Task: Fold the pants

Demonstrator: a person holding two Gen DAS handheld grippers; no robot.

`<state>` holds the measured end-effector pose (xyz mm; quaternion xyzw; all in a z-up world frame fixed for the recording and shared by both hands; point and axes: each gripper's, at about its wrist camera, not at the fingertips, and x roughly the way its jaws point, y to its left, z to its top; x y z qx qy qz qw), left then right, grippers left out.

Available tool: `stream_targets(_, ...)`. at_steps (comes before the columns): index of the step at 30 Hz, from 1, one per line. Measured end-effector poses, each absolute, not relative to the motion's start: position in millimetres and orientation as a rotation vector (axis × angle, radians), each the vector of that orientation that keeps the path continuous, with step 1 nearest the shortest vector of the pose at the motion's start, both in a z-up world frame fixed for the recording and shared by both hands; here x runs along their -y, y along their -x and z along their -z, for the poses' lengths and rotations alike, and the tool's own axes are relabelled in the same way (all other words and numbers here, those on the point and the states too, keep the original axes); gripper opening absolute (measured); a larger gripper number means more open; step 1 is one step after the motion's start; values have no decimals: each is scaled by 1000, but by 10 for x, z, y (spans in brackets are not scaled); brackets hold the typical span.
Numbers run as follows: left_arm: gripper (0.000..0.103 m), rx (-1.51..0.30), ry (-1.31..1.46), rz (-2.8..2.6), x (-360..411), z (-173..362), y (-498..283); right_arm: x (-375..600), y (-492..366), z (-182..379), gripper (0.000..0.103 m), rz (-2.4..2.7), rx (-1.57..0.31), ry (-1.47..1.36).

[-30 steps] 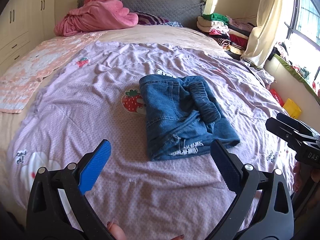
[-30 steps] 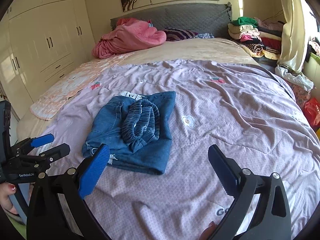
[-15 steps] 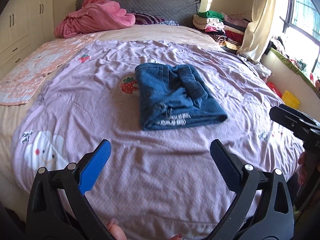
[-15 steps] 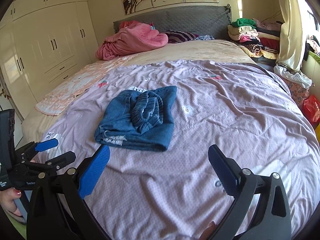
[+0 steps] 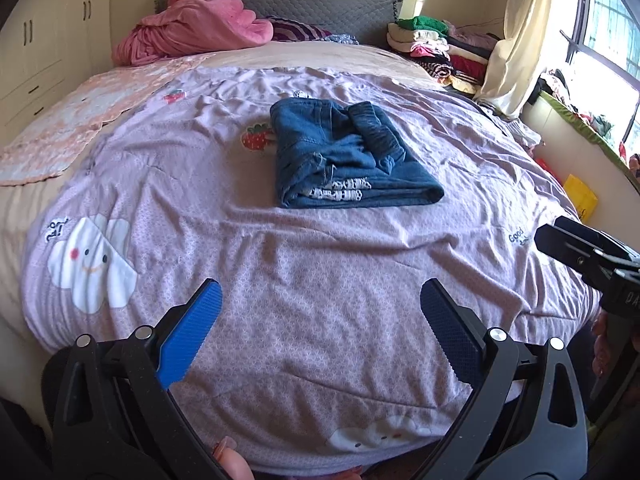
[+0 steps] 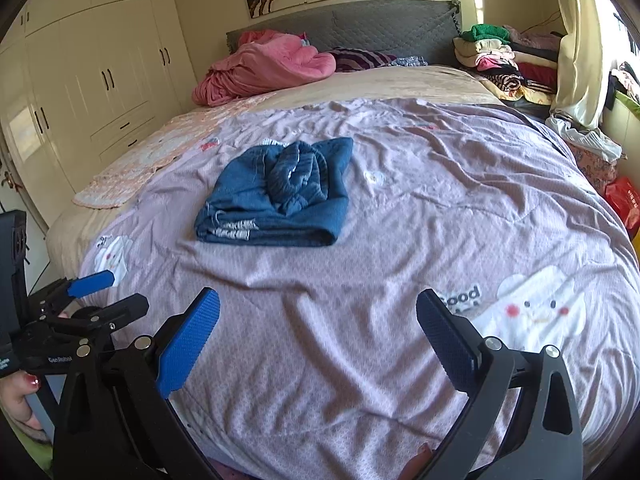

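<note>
Lavender bedspread (image 5: 320, 280) covers the bed, and the folded blue denim pants (image 5: 344, 160) lie near its middle, just beside a strawberry print (image 5: 256, 138). Both the left gripper (image 5: 320, 320) and the right gripper (image 6: 318, 322) hover well short of the pants, jaws spread wide, holding nothing.

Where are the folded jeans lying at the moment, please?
In both views the folded jeans lie mid-bed on the purple sheet, beside its strawberry print.
</note>
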<state>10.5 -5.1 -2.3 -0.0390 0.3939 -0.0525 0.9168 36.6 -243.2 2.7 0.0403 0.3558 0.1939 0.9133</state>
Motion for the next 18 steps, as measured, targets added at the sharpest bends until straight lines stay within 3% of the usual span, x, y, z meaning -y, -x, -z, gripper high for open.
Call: stream_targets(18,93,-827,87,105,8,87,-66,2393,-280,43,98,-389,-751,-88)
